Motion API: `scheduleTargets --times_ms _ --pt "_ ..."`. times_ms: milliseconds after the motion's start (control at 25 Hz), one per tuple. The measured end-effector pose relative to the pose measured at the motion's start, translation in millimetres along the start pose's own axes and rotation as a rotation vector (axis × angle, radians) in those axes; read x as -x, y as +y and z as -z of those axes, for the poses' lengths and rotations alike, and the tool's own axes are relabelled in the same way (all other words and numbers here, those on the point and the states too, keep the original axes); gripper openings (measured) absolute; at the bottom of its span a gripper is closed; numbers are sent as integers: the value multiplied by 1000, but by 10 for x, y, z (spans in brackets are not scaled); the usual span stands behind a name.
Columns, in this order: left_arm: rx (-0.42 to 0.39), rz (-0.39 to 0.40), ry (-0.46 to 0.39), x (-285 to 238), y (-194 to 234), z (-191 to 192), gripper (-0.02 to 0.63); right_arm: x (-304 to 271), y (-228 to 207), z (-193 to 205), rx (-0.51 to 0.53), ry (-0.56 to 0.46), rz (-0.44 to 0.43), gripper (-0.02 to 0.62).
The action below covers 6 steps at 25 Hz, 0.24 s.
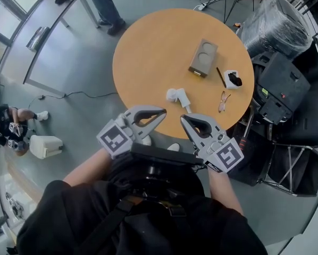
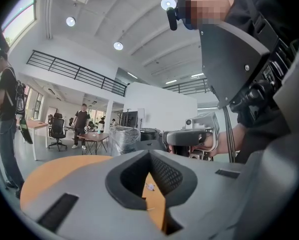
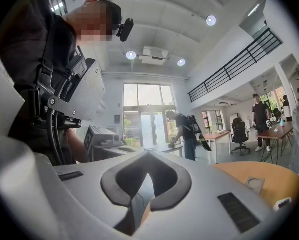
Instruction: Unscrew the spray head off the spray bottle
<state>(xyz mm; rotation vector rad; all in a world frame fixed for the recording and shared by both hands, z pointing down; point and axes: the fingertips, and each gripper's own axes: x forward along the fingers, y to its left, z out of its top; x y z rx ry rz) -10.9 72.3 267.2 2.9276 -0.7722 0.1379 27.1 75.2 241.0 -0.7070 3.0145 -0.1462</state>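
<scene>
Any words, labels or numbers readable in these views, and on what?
None can be read.
The left gripper and right gripper show only black square patterns, no letters.
A sticker on the black machine is too small to read.

The head camera looks steeply down from above the person onto the round table (image 1: pixel 148 52). Cameras on the left gripper (image 1: pixel 160 112) and the right gripper (image 1: pixel 184 119) sit close behind the jaws, looking level across the room, roughly towards each other. All three views share the table.
</scene>
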Motion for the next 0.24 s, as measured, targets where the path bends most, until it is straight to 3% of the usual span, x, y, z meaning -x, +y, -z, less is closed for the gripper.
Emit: scheduleTargets --times_ms 240 --pt "17 1 1 61 36 41 14 -66 32 50 -3 18 -3 -6"
